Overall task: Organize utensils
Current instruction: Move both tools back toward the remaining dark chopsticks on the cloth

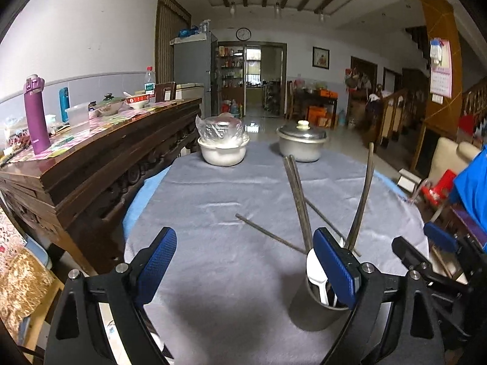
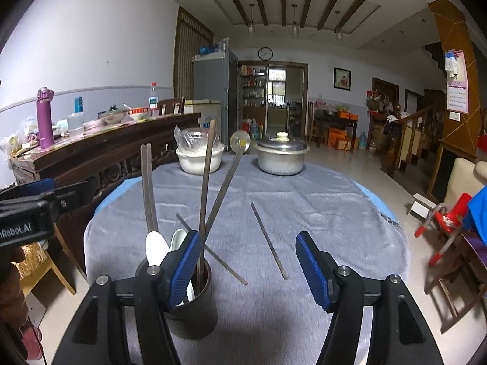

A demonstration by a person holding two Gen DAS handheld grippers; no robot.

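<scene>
Two loose chopsticks (image 2: 268, 240) show fully only rightward; both hand-held grippers (image 1: 249, 267) (image 2: 248, 261) gape wide.

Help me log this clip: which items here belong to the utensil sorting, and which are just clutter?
Job: utensil cup, two loose chopsticks on the cloth, white spoons, ladle.

Clutter: lidded pot, wrapped white bowl, purple flask, sideboard.

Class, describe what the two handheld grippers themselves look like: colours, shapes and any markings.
Both the left gripper and the right gripper have black plastic frames with triangular cutouts, silver round bolts, and two fingers with blue, cross-hatch textured pads. In the right wrist view, the left gripper's black body shows white lettering ending "Robot.AI". No cables are visible.
</scene>
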